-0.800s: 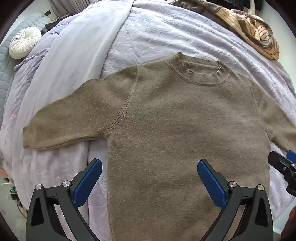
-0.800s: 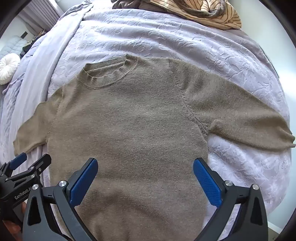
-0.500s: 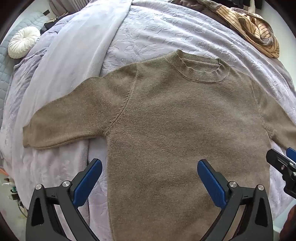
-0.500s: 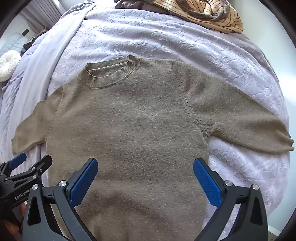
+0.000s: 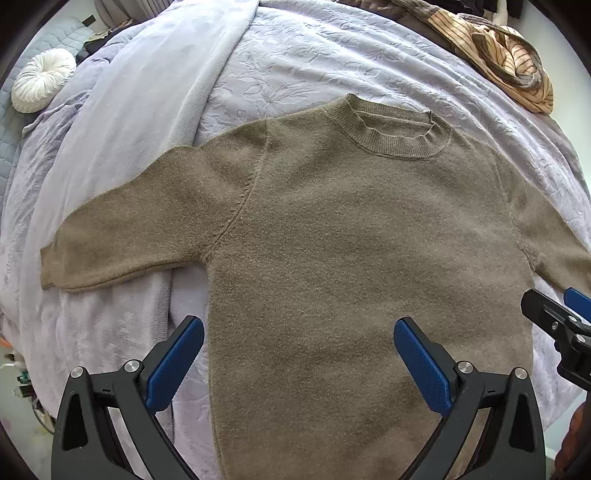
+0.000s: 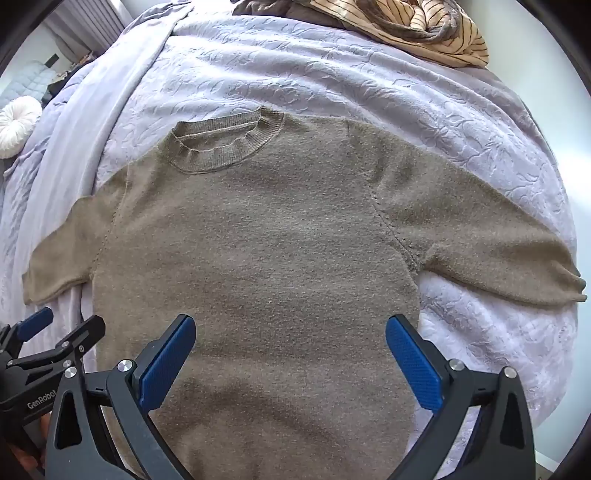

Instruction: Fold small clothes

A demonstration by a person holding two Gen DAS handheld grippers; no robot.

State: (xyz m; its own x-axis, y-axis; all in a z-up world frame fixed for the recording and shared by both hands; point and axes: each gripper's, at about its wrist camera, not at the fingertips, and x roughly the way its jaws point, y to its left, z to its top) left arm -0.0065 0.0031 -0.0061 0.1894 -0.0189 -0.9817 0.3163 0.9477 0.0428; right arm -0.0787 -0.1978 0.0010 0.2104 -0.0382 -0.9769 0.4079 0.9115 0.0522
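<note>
Left fingers [image 5: 298, 363]: spread wide, blue pads [image 5: 173, 363] facing each other, nothing pinched; aimed steeply down over the lower left part of the sweater, one pad over the bedspread just beside the hem side, the other over the knit.
Right fingers [image 6: 290, 363]: spread wide too, blue pads [image 6: 413, 363] apart, empty; poised above the lower body of the sweater, both pads over the knit.
Side by side: right fingers seen at the right edge of the left wrist view, left fingers at the lower left edge of the right wrist view; near each other, apart.
Contact: cannot tell whether any pad touches the fabric.
Sweater [image 5: 351, 251]: olive-brown knit, laid flat and face up on the bed, unfolded; ribbed round collar [image 5: 399, 136] at the far end, hem toward the fingers.
Sleeves: left sleeve [image 5: 140, 229] stretched out sideways, cuff on the bedspread; right sleeve [image 6: 491, 243] stretched the other way, cuff near the bed's edge.
Bedspread [image 6: 332, 74]: pale lilac, embossed leaf pattern, under the whole sweater.
Smooth lilac blanket [image 5: 147, 110]: draped along the left side of the bed.
Striped garment [image 6: 413, 26]: tan with dark stripes, bunched at the far end, well apart from the sweater.
Round white cushion [image 5: 42, 85]: far left, beyond the blanket.
</note>
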